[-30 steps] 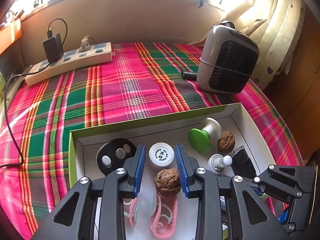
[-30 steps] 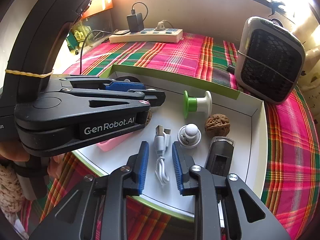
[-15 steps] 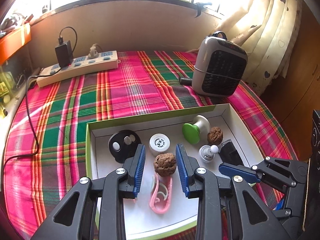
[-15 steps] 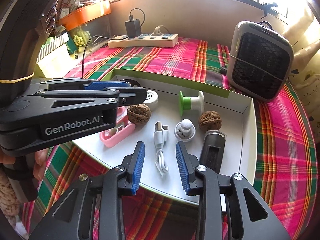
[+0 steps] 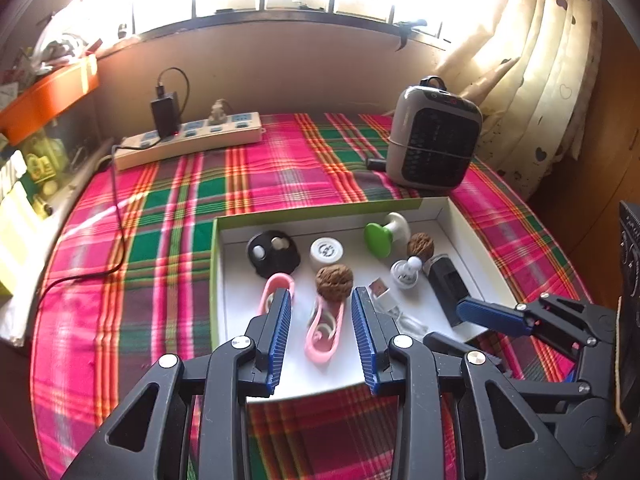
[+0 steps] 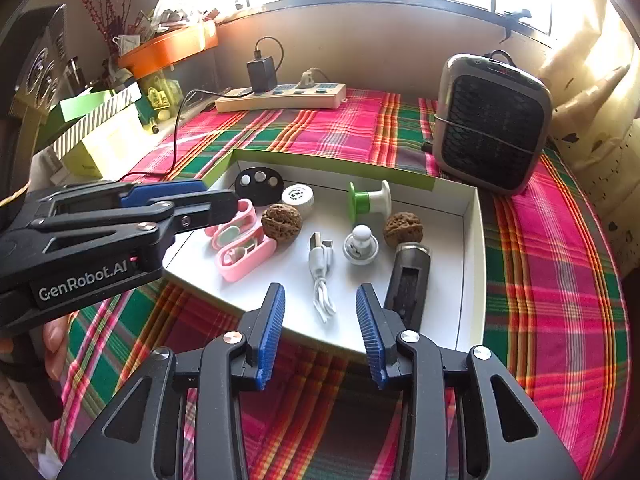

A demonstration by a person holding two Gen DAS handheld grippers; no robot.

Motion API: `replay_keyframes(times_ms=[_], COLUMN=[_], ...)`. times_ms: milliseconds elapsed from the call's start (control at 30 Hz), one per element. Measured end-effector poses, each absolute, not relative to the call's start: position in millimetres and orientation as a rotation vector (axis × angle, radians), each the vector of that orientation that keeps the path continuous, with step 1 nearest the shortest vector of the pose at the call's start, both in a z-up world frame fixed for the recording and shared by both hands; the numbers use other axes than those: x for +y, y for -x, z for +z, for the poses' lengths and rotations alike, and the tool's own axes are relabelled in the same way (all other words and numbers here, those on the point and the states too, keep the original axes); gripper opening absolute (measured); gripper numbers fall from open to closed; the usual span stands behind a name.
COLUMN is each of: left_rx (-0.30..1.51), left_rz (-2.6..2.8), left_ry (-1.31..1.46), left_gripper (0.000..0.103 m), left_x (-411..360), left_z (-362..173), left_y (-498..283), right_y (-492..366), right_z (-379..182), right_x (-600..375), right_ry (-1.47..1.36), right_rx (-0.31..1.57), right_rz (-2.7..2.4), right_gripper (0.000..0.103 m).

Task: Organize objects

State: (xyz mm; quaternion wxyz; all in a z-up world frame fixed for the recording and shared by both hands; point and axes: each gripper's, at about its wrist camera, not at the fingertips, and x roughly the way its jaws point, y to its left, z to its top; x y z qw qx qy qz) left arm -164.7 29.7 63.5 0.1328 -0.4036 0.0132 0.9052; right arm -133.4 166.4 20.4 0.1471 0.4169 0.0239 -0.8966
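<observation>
Left gripper (image 5: 320, 312) parted, empty, above pink clip (image 5: 323, 330). Right gripper (image 6: 320, 312) opening, empty; only here, white cable (image 6: 322, 276) seen whole.

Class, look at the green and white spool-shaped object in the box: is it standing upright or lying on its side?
On its side. The green and white spool rests on both disc rims, its axle level with the floor of the white box.

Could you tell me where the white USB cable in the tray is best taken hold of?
Grip the white USB cable across its bunched middle, coming from above with the fingers either side of the strands. It lies flat on the tray floor, plug end toward the far wall, with bare floor on both sides. The right tool, its jaws opening with nothing between them, is lined up nearest.
</observation>
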Motion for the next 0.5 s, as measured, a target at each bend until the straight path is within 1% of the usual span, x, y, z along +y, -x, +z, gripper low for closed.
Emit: replay_keyframes(times_ms=[133,400,500], left_rx=[0.004,0.031,0.008], left_rz=[2.647,2.697,2.701], left_ry=[1.188,1.220,1.227], left_gripper=[0.030,0.030,0.030], left_x=[25,21,18], left_z=[61,54,51], left_y=[150,124,117], right_y=[123,106,101], right_z=[23,22,21], right_x=[166,169,170], right_ry=[-1.179,-1.176,-1.176], right_rx=[0.064,0.057,0.048], right_rz=[-2.591,-2.624,-2.633], right_gripper=[0.039,0.042,0.042])
